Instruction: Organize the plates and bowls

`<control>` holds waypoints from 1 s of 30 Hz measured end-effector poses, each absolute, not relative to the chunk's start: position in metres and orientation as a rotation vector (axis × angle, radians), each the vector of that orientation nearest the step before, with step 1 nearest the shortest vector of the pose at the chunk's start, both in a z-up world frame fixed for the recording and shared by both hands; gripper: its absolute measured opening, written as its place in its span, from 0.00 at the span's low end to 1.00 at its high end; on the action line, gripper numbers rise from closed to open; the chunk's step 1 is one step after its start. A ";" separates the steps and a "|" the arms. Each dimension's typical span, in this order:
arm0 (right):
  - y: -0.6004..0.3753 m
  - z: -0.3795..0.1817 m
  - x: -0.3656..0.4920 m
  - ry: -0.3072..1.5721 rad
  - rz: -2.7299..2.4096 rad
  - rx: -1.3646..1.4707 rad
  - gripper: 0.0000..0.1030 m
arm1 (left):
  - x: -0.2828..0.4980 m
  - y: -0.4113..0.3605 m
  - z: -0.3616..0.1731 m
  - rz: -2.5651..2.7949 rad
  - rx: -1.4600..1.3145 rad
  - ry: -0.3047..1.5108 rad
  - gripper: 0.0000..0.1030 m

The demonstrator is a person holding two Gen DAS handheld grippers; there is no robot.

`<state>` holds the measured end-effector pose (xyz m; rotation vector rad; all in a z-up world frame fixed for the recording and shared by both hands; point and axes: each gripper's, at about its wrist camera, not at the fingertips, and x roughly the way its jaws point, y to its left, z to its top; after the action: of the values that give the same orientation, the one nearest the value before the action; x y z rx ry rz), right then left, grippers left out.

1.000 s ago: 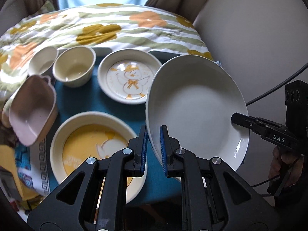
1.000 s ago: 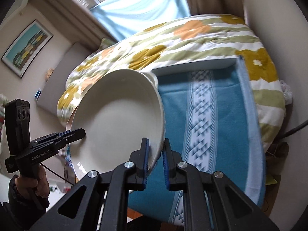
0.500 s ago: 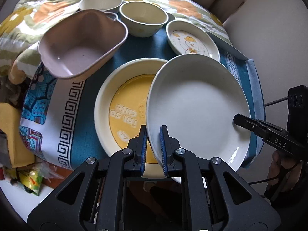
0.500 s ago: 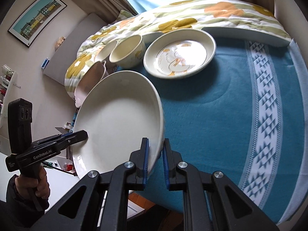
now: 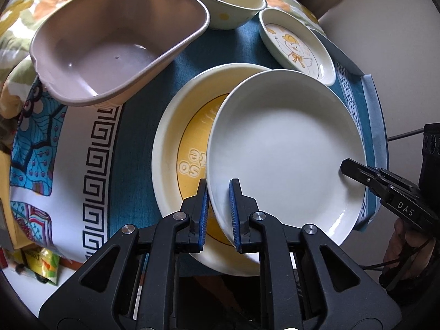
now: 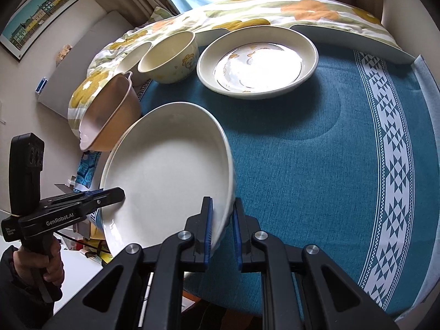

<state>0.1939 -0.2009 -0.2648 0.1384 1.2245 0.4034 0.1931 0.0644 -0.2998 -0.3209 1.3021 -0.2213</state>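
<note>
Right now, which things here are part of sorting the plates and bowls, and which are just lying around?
Part of the job:
white plate, held at opposite rims by left tongs and right tongs
yellow-centred plate
duck plate
cream bowl
pink bowl

Just lying about:
floral quilt
framed picture
snack packets

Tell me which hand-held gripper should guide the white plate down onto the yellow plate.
Left, probably. The left hand-held gripper grips the white plate on the rim that overlaps the yellow plate; the right hand-held gripper holds the rim over the blue cloth.
</note>
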 end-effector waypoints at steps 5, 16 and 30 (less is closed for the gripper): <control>-0.196 -0.267 0.192 1.229 0.382 0.107 0.12 | 0.197 0.059 -0.303 -0.219 -0.281 1.311 0.13; -0.191 -0.270 0.193 1.231 0.363 0.079 0.12 | 0.203 0.045 -0.301 -0.186 -0.171 1.294 0.15; -0.179 -0.269 0.196 1.221 0.366 -0.034 0.13 | 0.193 0.015 -0.293 -0.080 0.069 1.235 0.16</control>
<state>0.1959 -0.1793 -0.2685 -0.0345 1.2206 0.3656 0.1933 0.0150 -0.2932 0.0694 1.2351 -0.0805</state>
